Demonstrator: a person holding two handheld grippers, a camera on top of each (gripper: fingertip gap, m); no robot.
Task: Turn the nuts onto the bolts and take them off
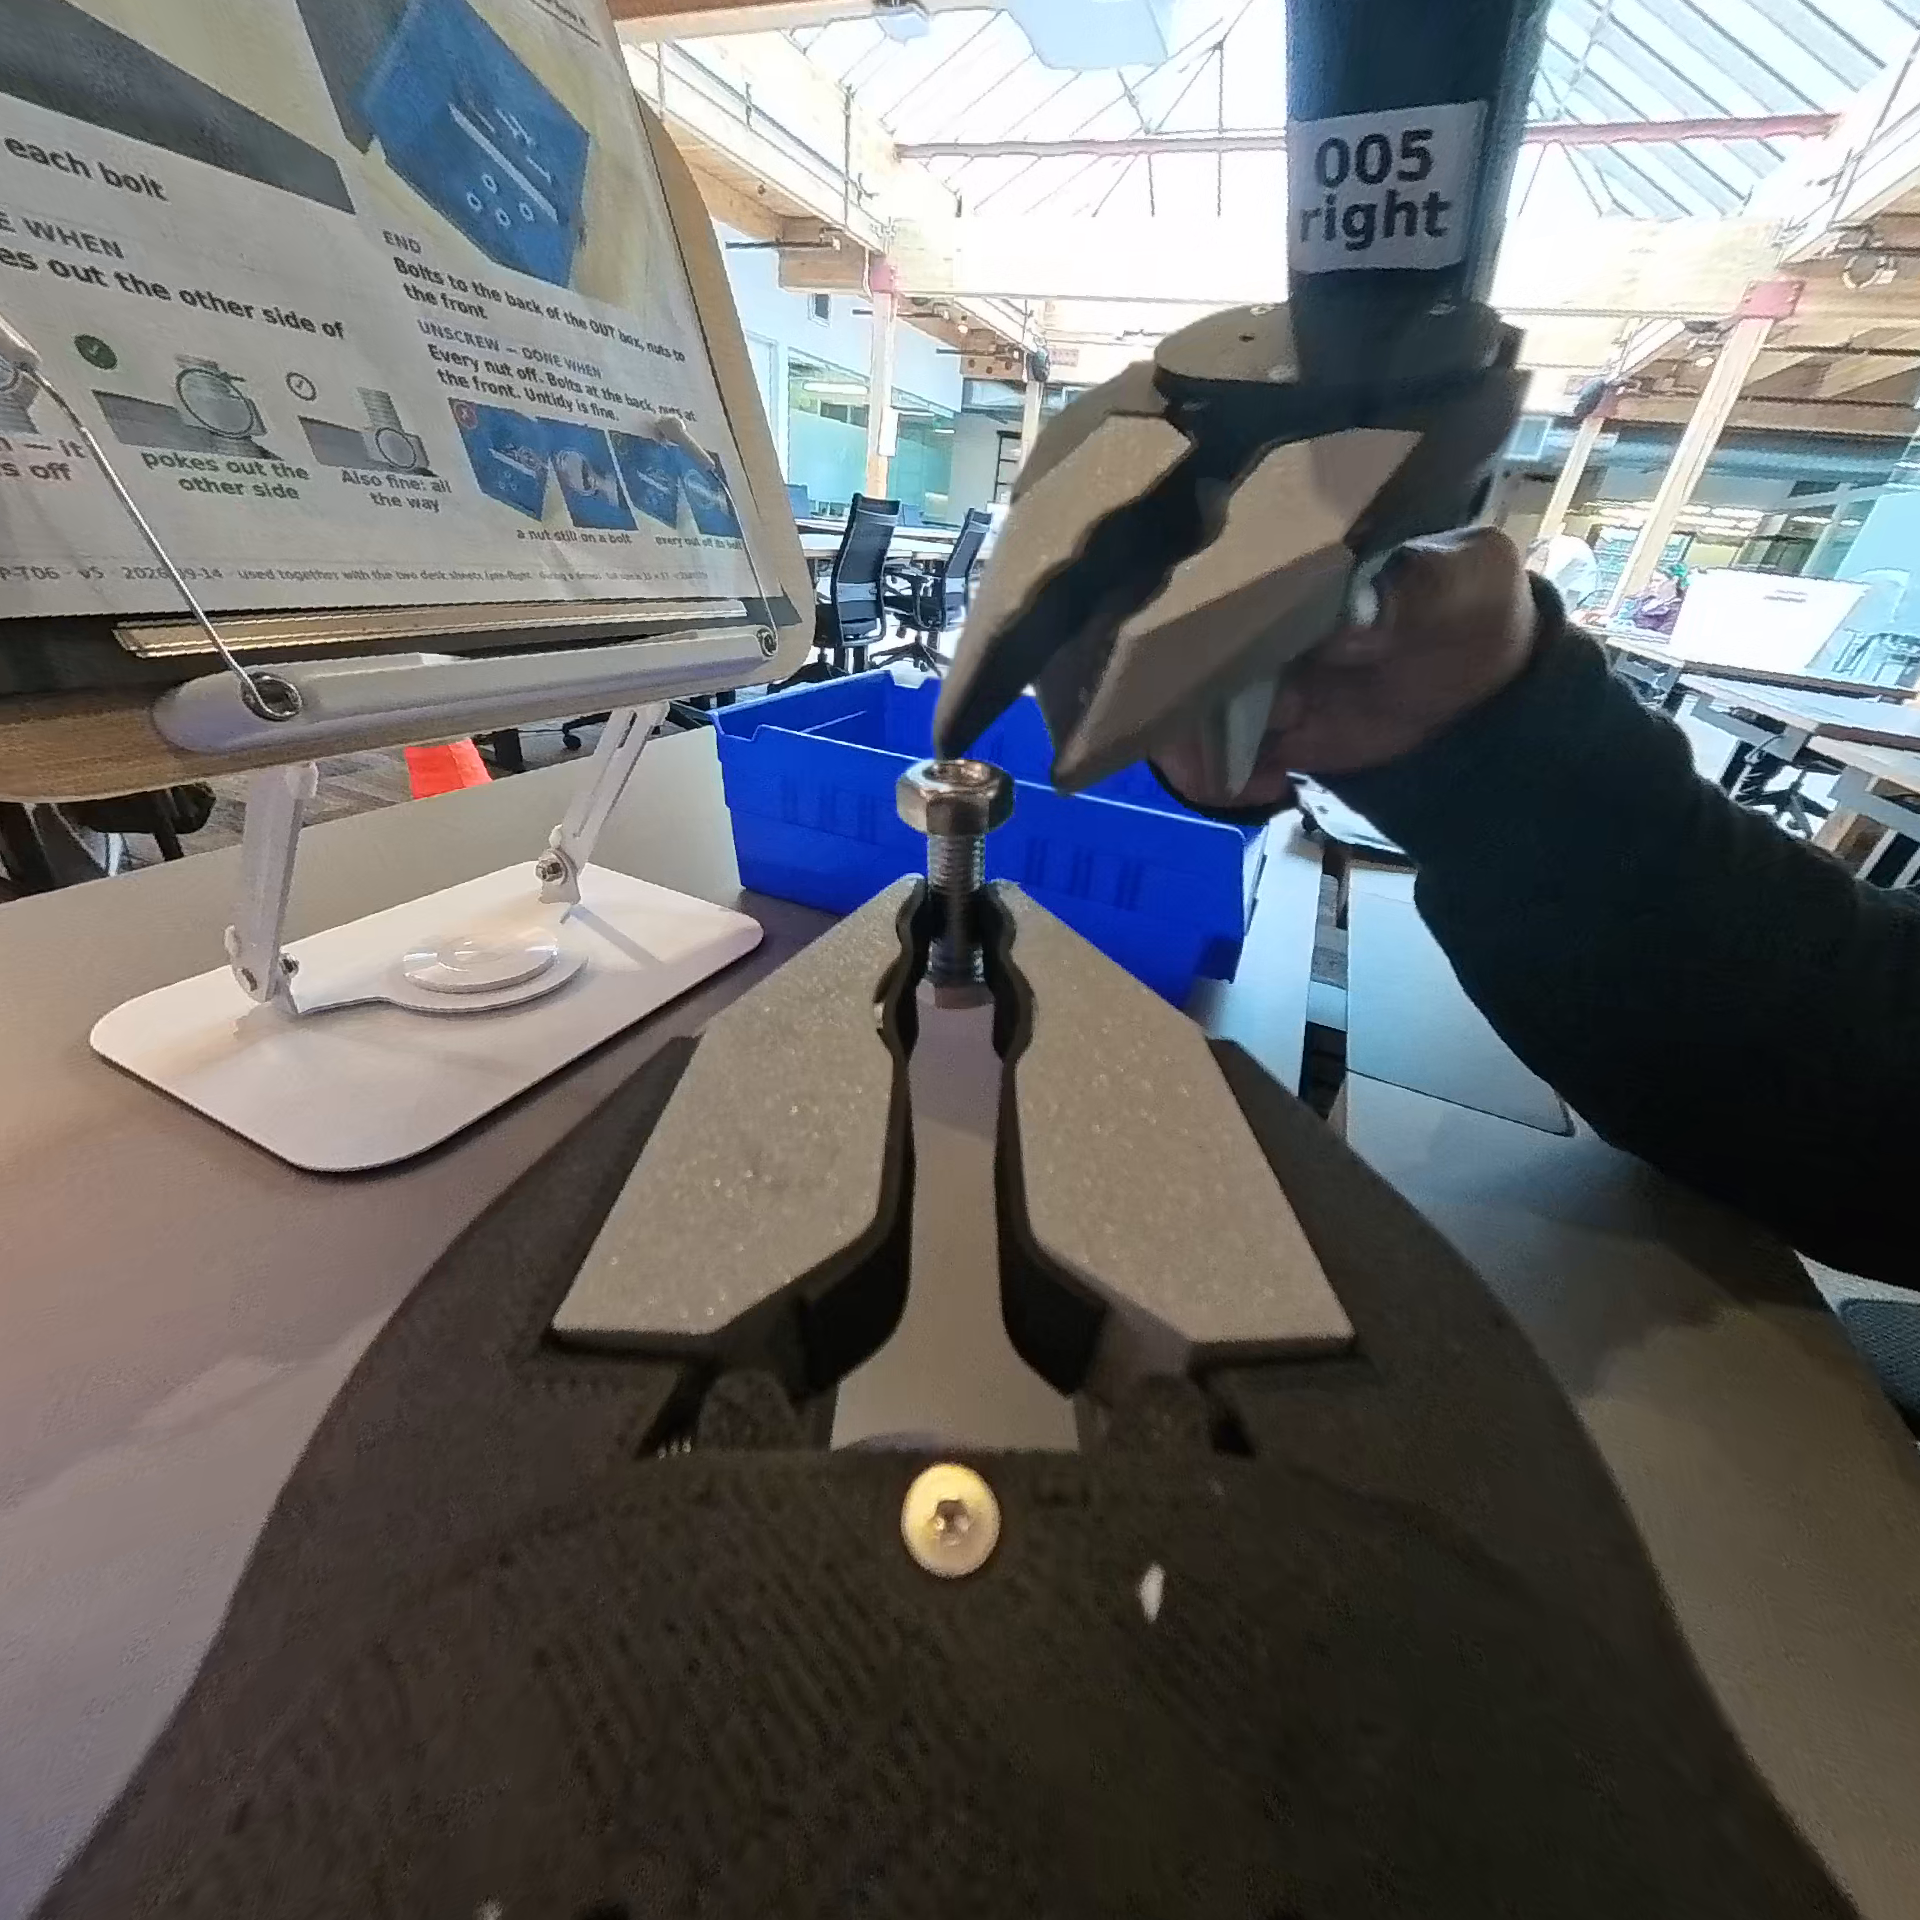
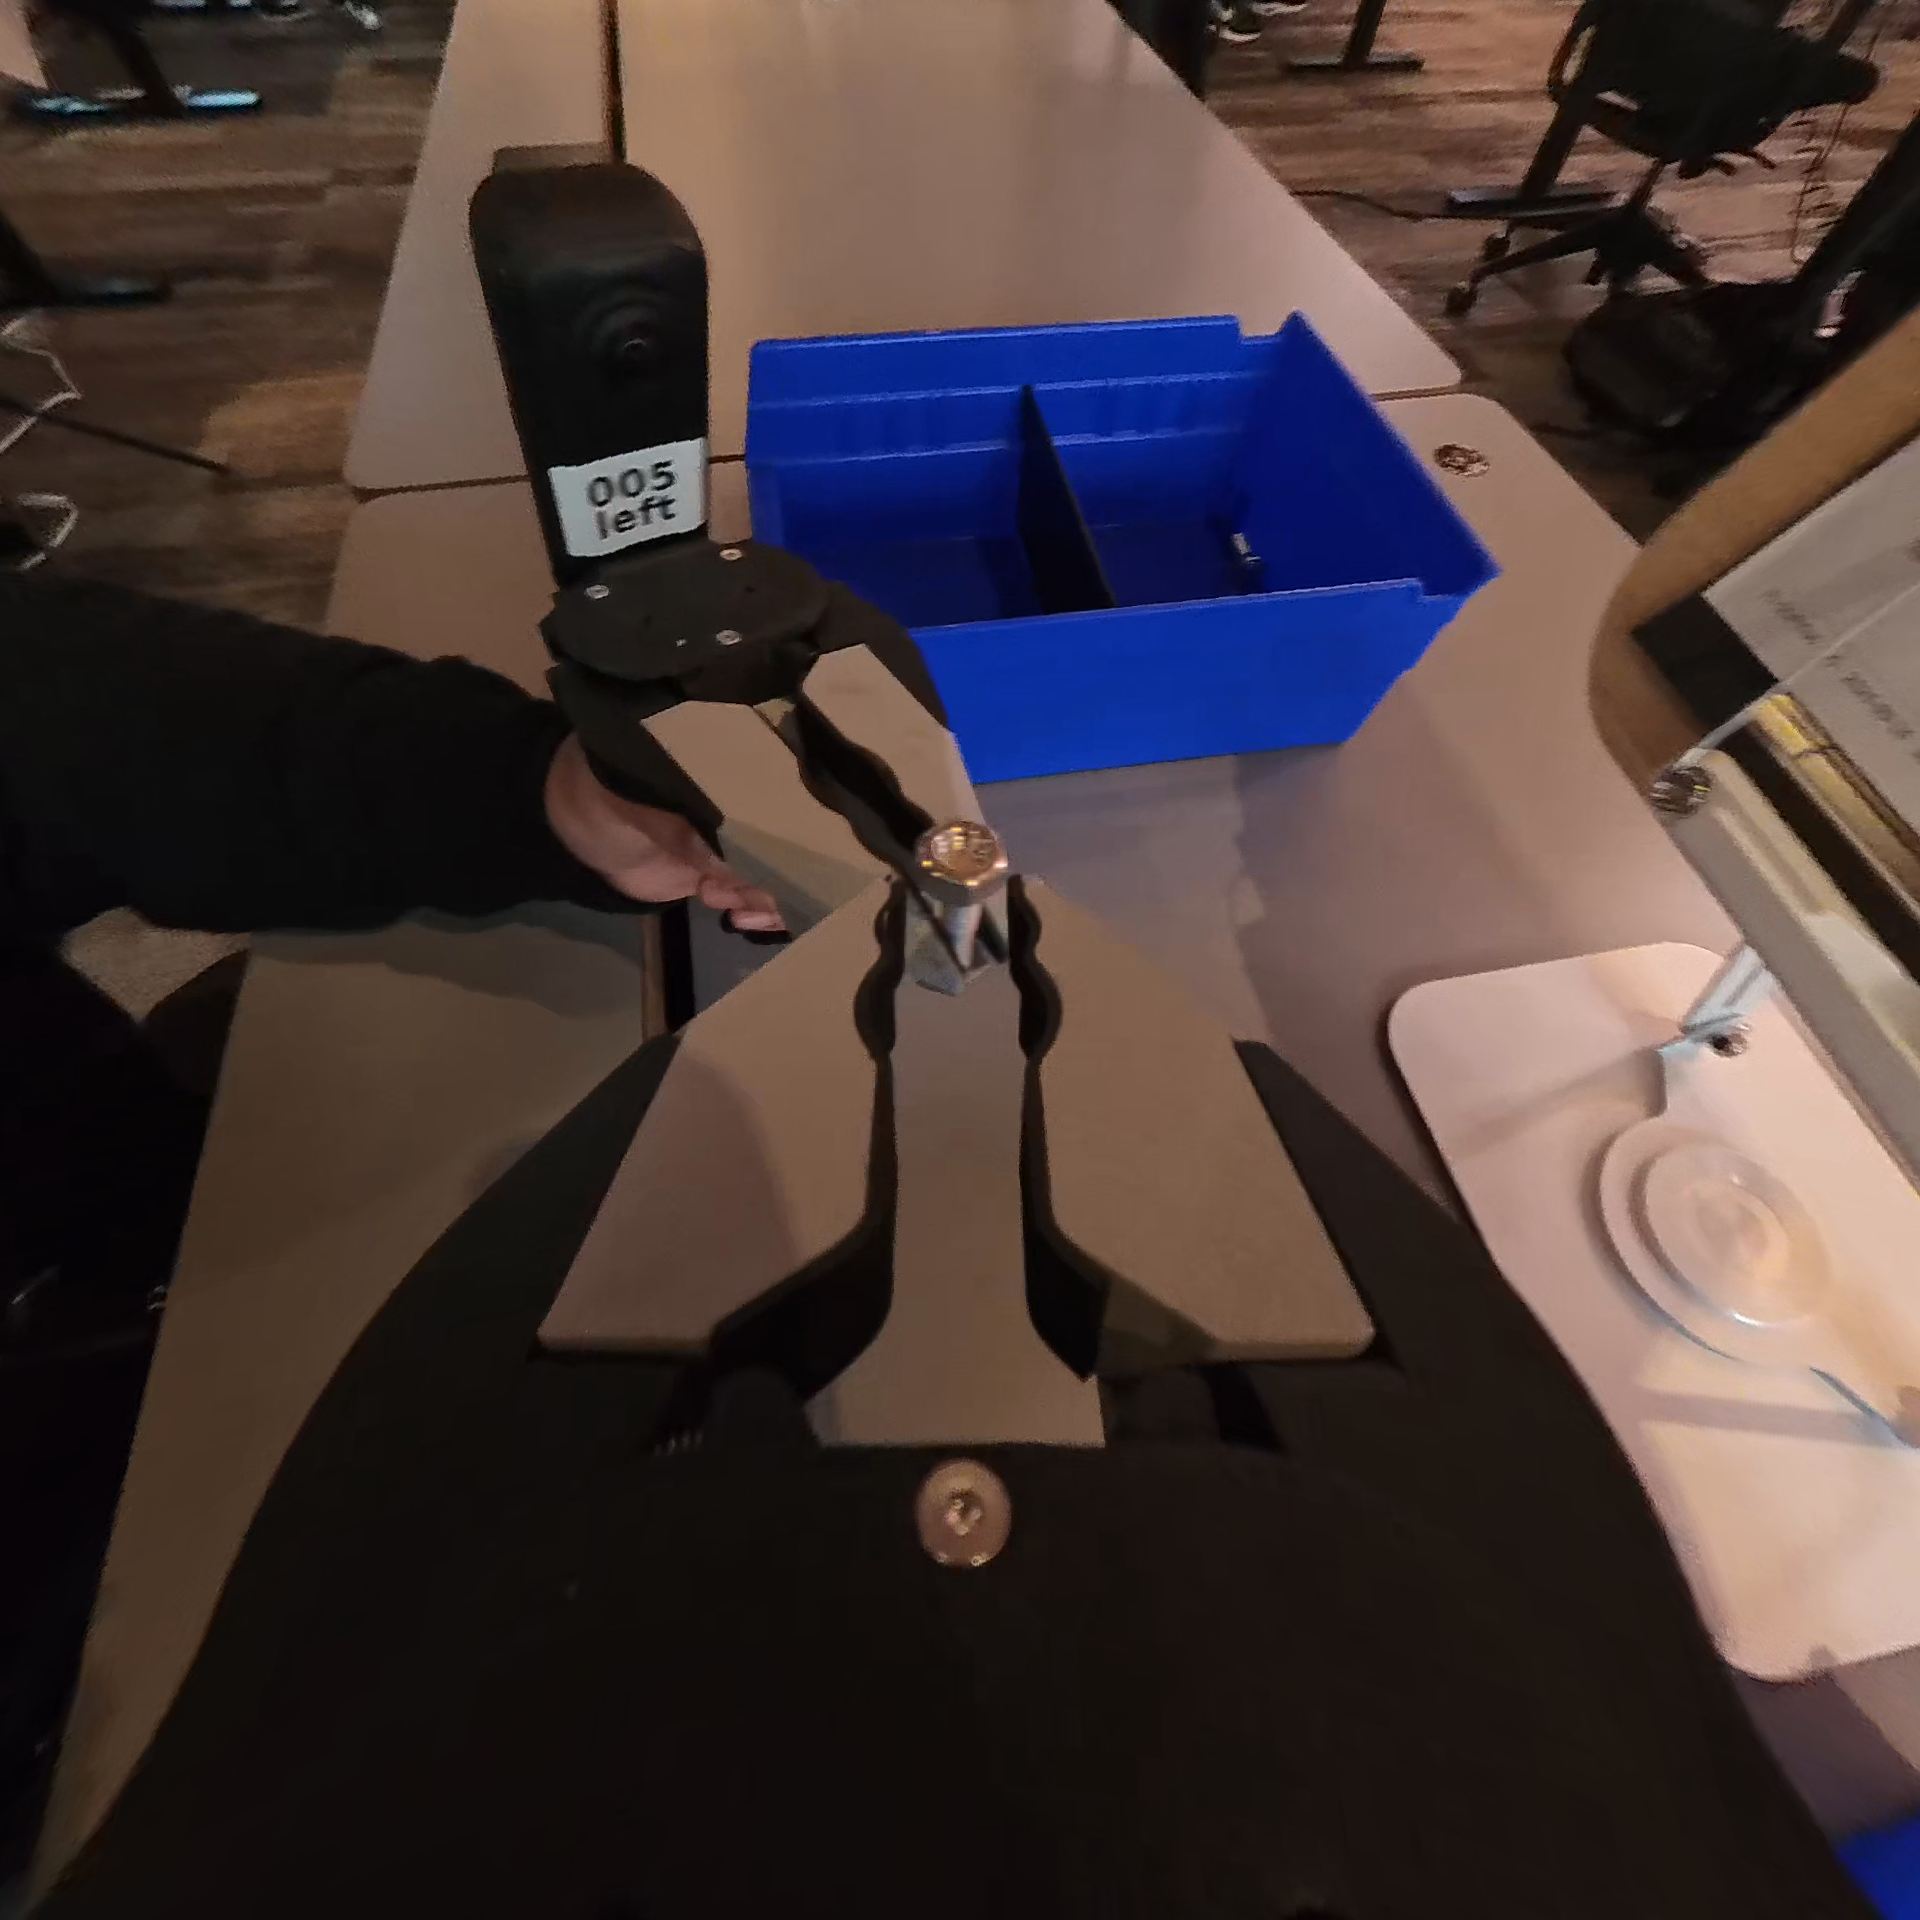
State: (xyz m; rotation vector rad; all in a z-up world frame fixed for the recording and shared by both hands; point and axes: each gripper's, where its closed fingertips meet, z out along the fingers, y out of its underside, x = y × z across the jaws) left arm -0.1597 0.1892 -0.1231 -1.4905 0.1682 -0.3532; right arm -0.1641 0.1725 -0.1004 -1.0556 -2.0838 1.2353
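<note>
My left gripper (image 1: 956,896) is shut on the threaded shank of a steel bolt (image 1: 954,862), which it holds above the table. A hex nut (image 1: 954,795) sits on the bolt's far end, and the bolt's head is behind the fingers, towards the camera. My right gripper (image 1: 1013,758) comes down from above with its jaws apart. Its tips are just over the nut, and one tip is at the nut's top edge. In the right wrist view the right gripper (image 2: 958,899) is open, with the nut (image 2: 961,852) just past its tips. The left gripper (image 2: 935,891) holds the bolt there.
A blue bin (image 1: 831,769) stands behind the bolt. It has a dark divider (image 2: 1065,520) and a small metal part (image 2: 1242,551) in its right compartment. A white document stand (image 1: 416,1039) with an instruction sheet (image 1: 312,312) is to the left. The grey table (image 1: 208,1351) lies below. Less than 4 cm separates the two grippers' tips.
</note>
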